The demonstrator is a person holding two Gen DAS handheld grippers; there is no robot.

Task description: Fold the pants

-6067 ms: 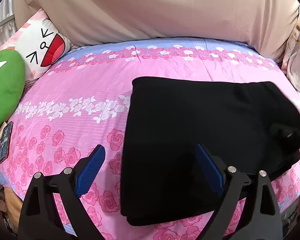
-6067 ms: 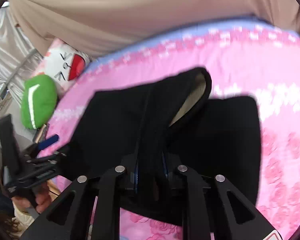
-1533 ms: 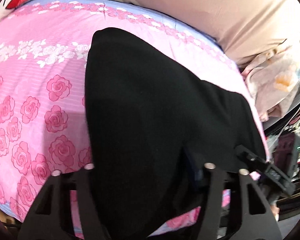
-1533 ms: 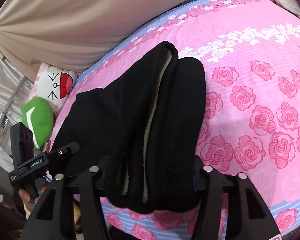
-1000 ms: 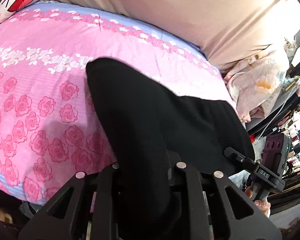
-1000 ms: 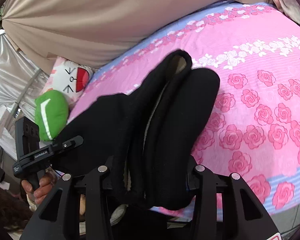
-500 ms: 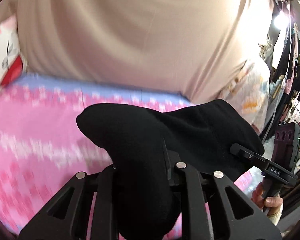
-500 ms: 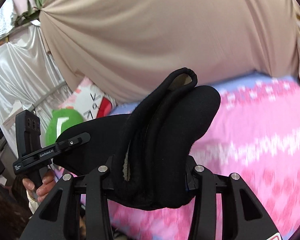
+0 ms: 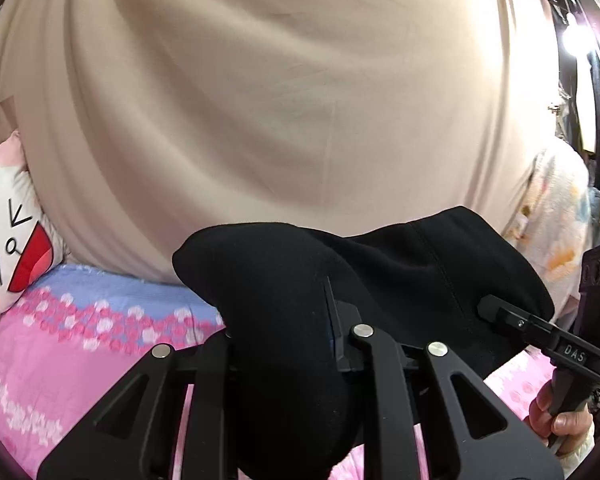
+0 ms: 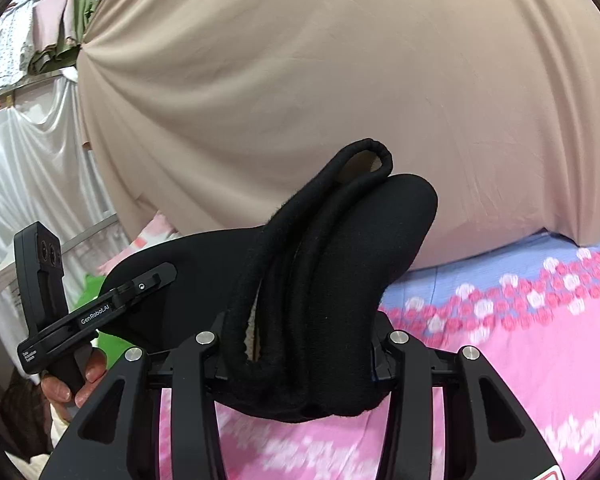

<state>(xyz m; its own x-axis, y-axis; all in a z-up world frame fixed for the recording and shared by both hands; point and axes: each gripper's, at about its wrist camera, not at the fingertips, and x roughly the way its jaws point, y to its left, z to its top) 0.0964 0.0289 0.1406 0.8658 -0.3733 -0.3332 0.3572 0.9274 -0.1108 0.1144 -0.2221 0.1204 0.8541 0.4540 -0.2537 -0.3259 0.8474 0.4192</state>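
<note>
Item: folded black fleece-lined pants (image 10: 340,280), held clear above the pink rose-print bedsheet (image 10: 540,360), before a beige draped curtain (image 9: 280,100).
Left gripper (image 9: 284,344): jaws nearly closed, pinching one end of the bundle.
Right gripper (image 10: 300,344): jaws part open, clamped on the thick layered end.
Handling: likely a carry of the folded bundle. Keep both ends level and both grips firm, so the layers cannot slide apart.
</note>
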